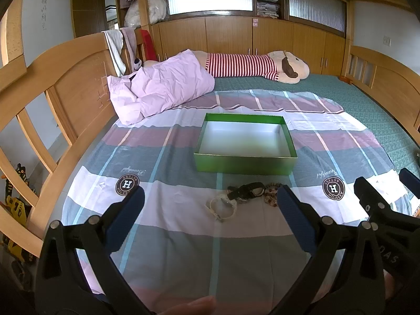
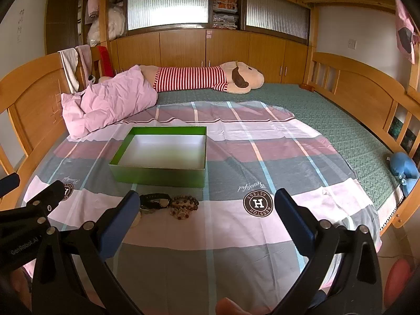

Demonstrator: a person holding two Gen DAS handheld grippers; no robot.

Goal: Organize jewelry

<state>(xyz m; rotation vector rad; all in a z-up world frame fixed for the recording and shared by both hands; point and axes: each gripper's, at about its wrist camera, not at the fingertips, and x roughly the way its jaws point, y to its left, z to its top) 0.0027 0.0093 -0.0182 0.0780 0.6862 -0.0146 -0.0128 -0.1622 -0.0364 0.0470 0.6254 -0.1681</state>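
Both grippers hover low over a plaid sheet, the left gripper and right gripper each spread wide and holding nothing. Just ahead lies the jewelry: a white bangle, a black watch and beaded bracelets, near an empty green box.

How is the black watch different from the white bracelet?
The black watch is dark with a thick strap; the white bracelet is pale and thin. The watch lies nearer the green box; the bracelet lies nearer the grippers. Both rest on the bedsheet, outside the box.
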